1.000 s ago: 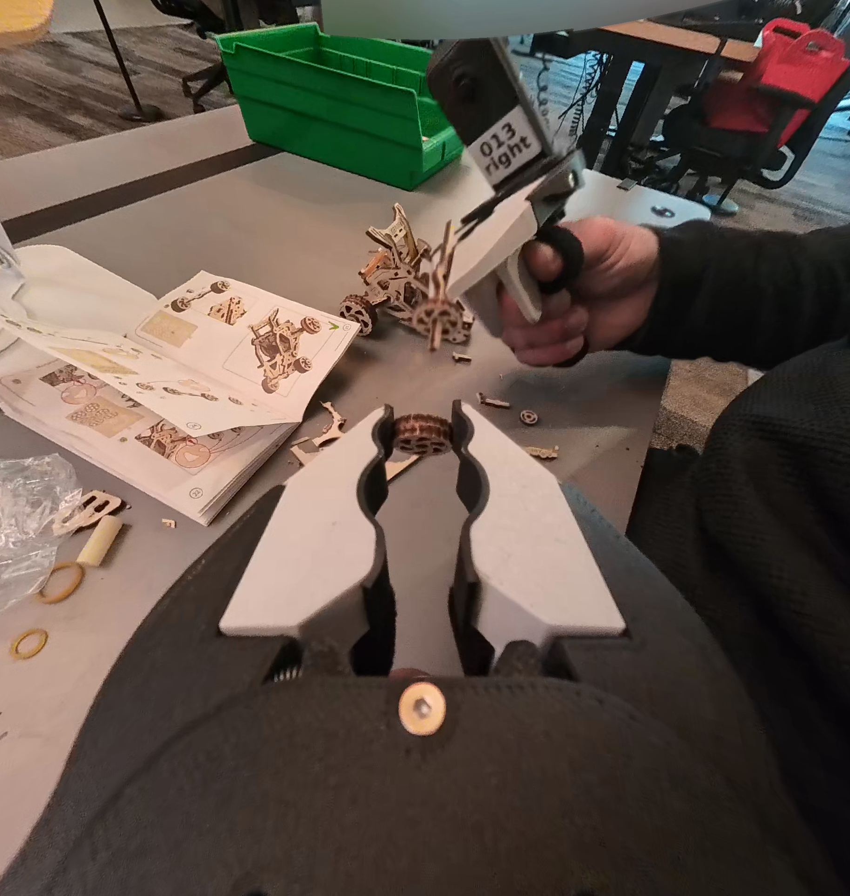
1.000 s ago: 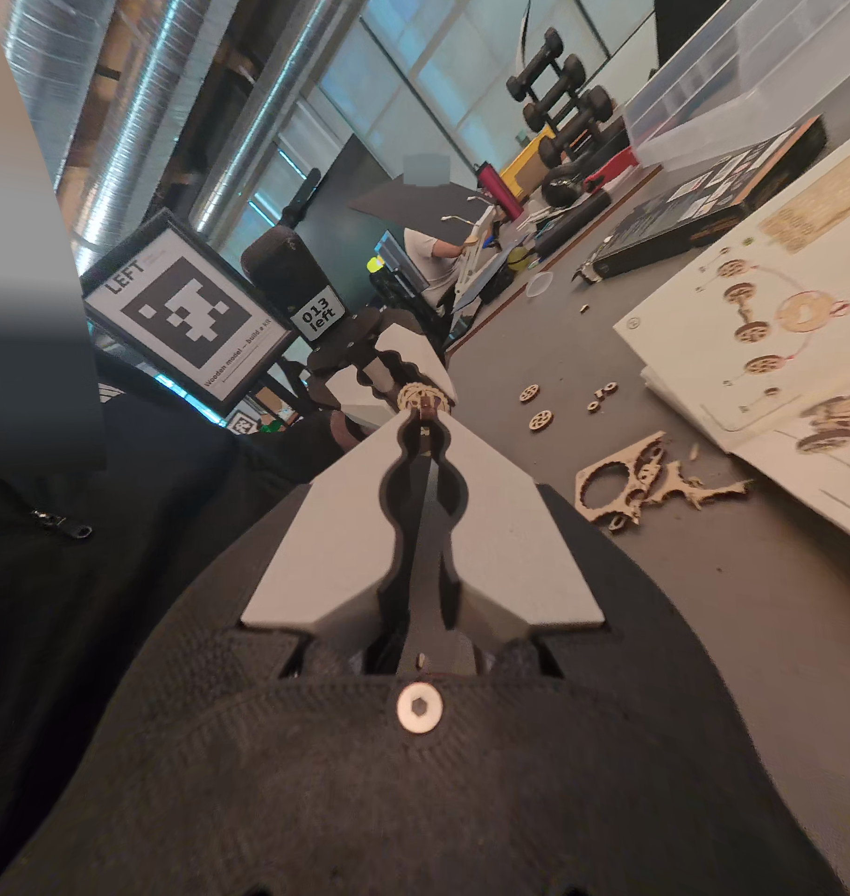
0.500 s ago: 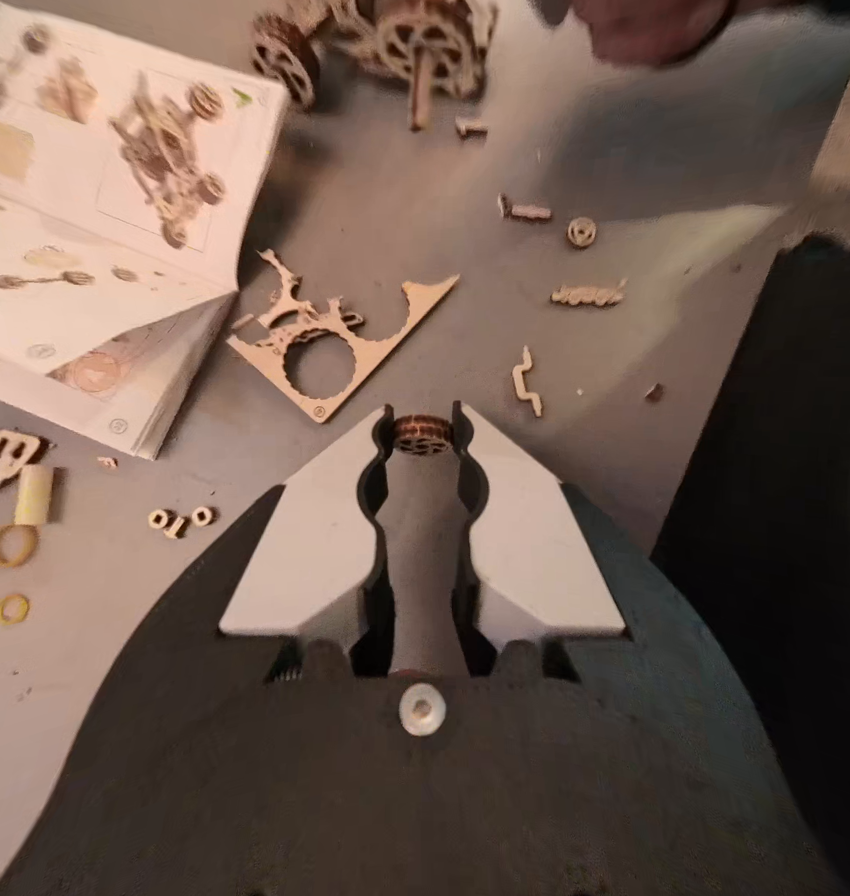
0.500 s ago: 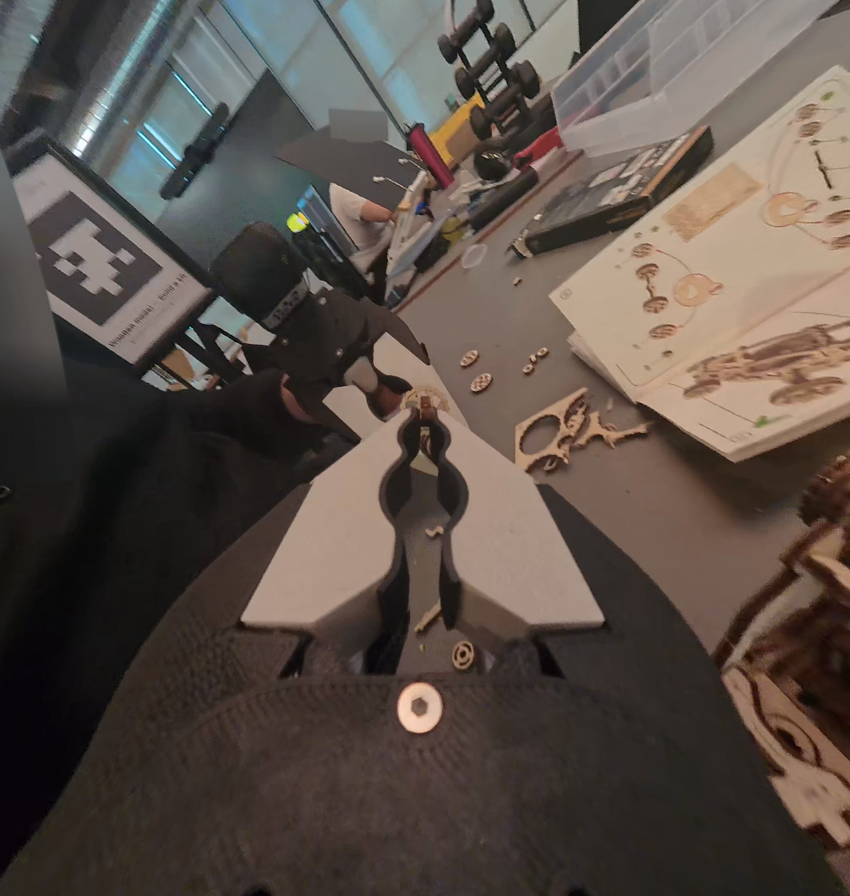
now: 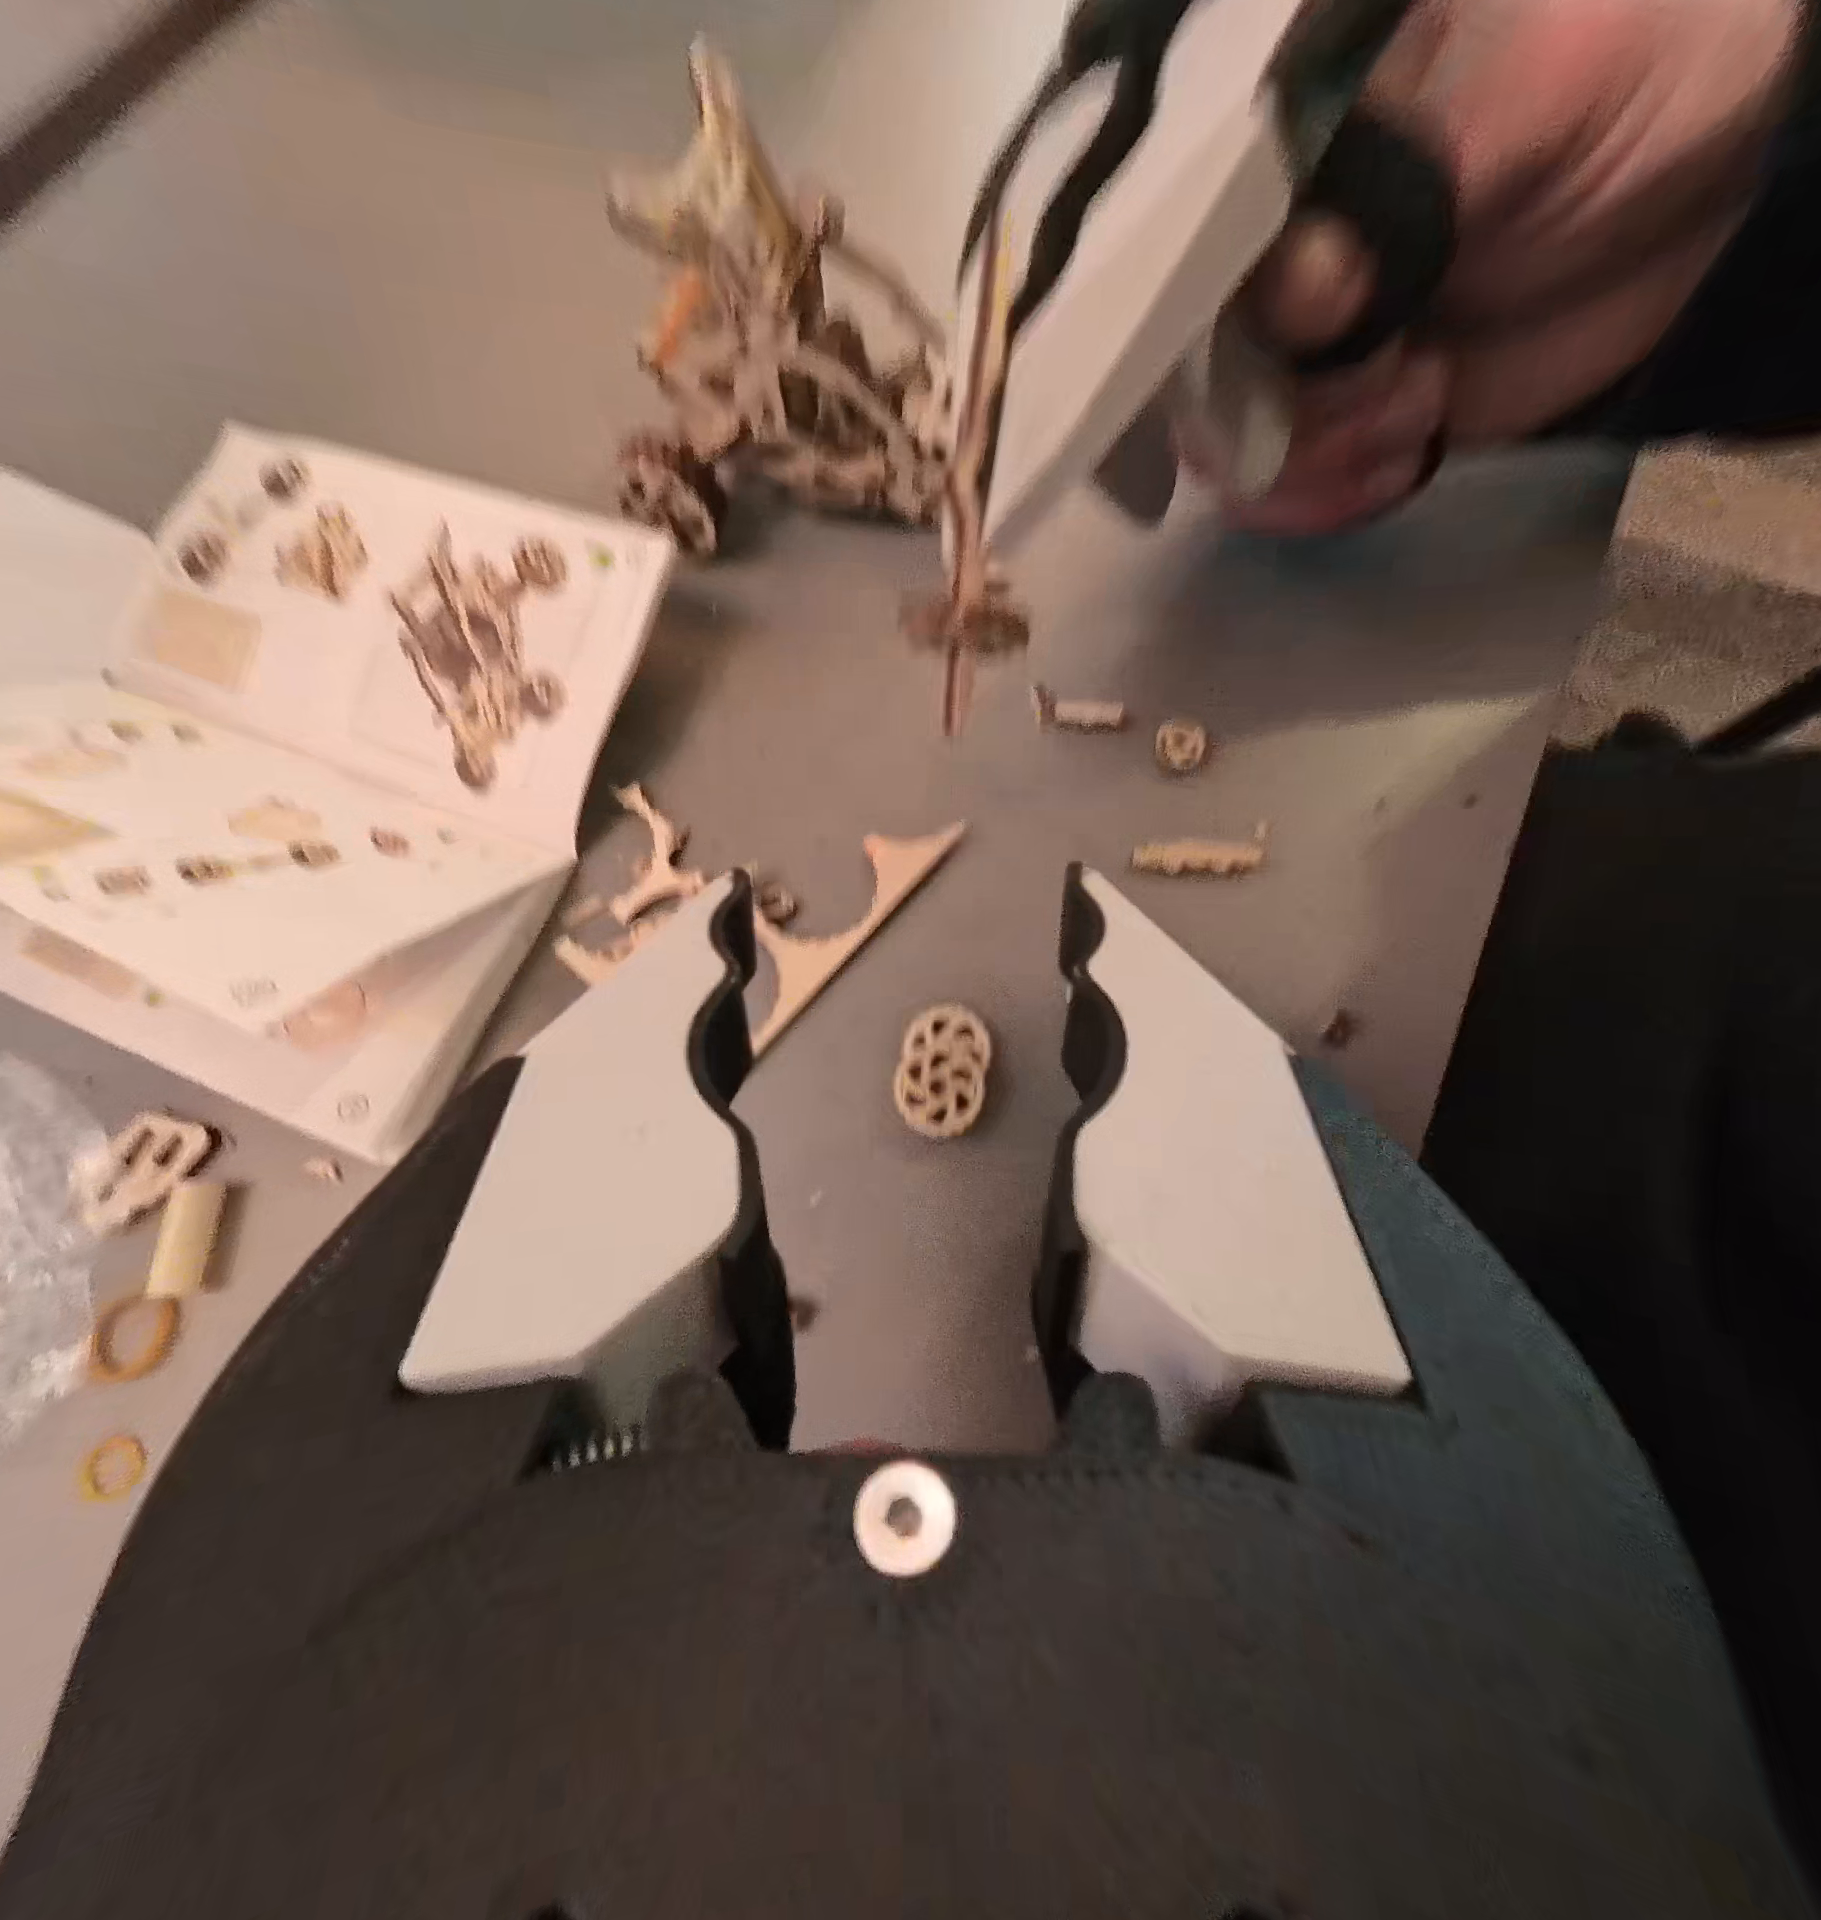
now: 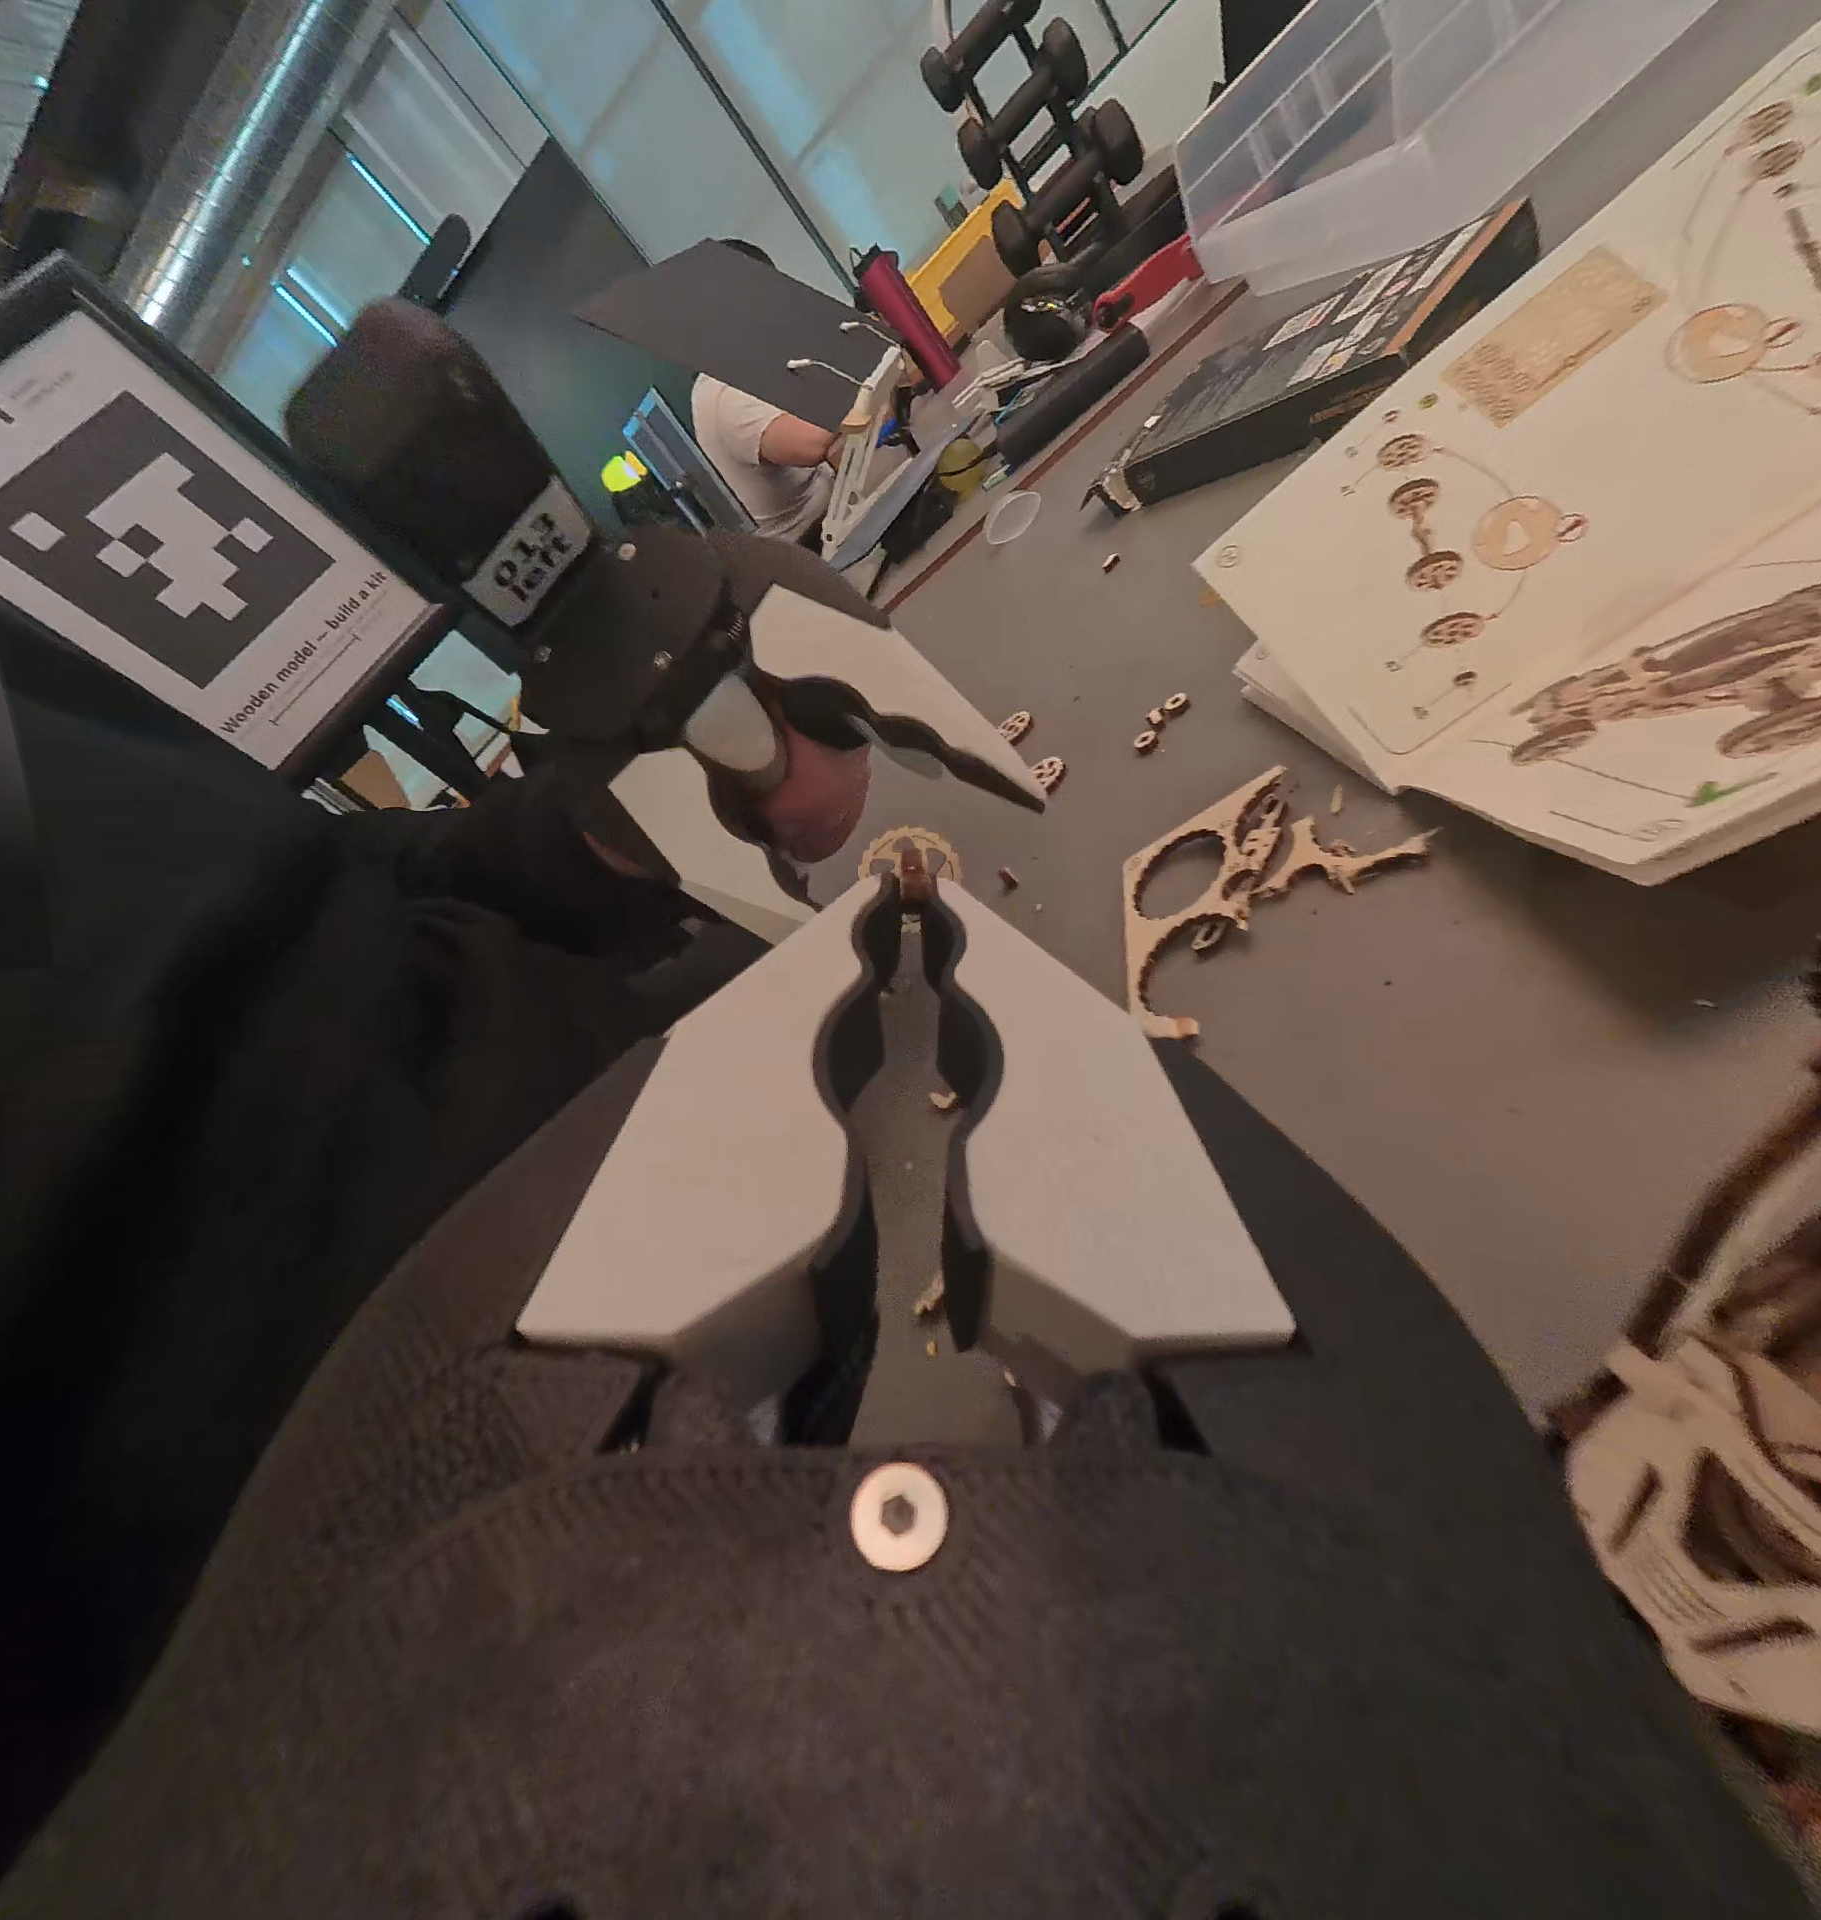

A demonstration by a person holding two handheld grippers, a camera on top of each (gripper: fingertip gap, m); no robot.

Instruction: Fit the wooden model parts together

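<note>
My left gripper (image 5: 908, 894) is open and empty, low over the grey table (image 5: 1301, 935). A small round wooden wheel (image 5: 944, 1070) lies flat on the table between its fingers, touching neither. My right gripper (image 5: 973, 488) comes down from the upper right, held by a hand, and is shut on a thin wooden axle with a gear (image 5: 963, 623) at its lower end. In the right wrist view the right gripper (image 6: 911, 896) pinches the axle, and the gear (image 6: 911, 854) shows just past the tips. The left gripper's fingers (image 6: 885, 675) are spread behind it.
A half-built wooden car (image 5: 771, 343) stands at the back of the table and shows blurred in the right wrist view (image 6: 1768, 1403). An open manual (image 5: 293, 727) lies at the left. A punched-out wood offcut (image 5: 854, 935), small loose parts (image 5: 1197, 857), rubber bands (image 5: 135, 1340) and a plastic bag (image 5: 2, 1247) are scattered about. Spacing between my two grippers at the tips: around 5 cm.
My left gripper has opened and let go of the wheel, which now lies flat on the table. The right gripper, still holding the axle, has come back into the left wrist view.
</note>
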